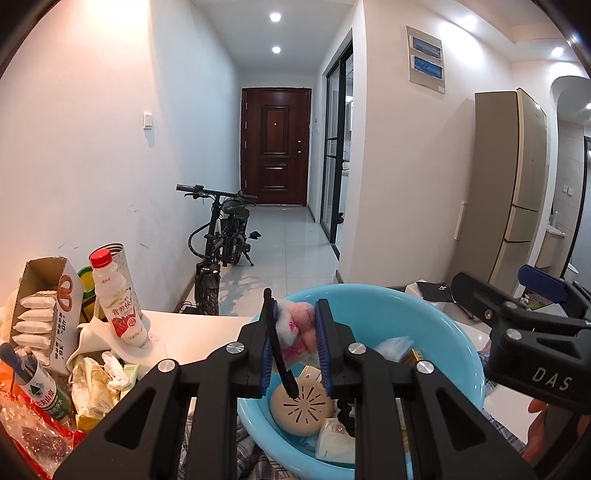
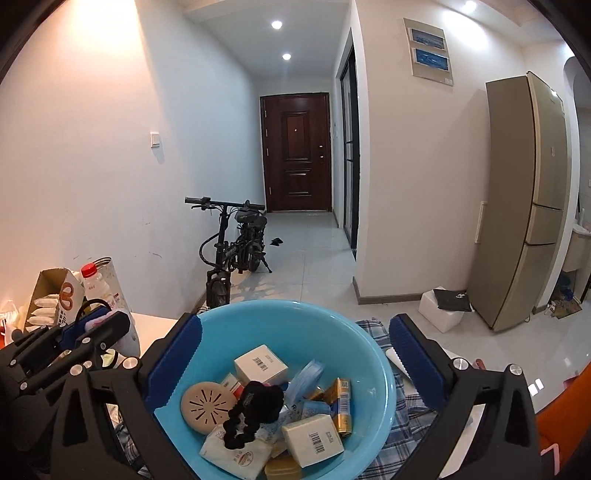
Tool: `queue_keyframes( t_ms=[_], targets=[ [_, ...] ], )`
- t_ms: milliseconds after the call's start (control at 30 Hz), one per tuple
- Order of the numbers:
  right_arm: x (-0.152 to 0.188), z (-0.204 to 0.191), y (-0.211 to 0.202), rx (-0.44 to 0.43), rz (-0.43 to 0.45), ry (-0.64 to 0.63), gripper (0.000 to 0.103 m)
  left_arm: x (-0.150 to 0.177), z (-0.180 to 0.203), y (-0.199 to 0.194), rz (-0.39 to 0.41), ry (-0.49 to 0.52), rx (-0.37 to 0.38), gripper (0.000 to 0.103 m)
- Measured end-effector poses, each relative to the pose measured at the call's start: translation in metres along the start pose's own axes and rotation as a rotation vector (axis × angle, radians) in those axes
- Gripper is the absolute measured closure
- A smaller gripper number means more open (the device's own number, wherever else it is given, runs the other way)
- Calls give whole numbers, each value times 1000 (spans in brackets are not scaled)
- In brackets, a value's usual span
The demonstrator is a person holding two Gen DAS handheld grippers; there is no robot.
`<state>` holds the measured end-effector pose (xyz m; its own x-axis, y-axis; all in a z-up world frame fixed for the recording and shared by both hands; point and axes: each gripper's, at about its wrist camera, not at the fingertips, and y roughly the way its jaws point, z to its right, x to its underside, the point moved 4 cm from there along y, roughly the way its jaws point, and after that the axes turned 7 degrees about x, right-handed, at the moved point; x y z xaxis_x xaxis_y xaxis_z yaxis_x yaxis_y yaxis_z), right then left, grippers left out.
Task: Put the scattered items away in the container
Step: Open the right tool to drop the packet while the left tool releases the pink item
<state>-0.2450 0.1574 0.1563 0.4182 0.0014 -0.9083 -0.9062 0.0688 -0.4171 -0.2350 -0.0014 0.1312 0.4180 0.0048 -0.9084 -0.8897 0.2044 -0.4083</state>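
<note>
Light: bright, even, from recessed ceiling spots point(image 1: 274, 16) at 12 o'clock | Glare: mild on floor tiles point(image 2: 317, 254) | Focus: sharp | Distortion: fisheye bowing, black vignette at corners

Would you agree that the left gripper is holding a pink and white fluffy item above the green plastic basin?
Not quite: the round plastic basin is light blue, not green, as both wrist views show. The left gripper does hold the pink and white fluffy item above it.
</note>
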Motion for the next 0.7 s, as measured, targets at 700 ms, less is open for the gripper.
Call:
queue_keyframes(
  t_ms=[700],
  targets=[
    [-2, -1, -8, -11, 3, 3, 0, 3, 2, 1, -1, 12, -2, 84]
  ],
)
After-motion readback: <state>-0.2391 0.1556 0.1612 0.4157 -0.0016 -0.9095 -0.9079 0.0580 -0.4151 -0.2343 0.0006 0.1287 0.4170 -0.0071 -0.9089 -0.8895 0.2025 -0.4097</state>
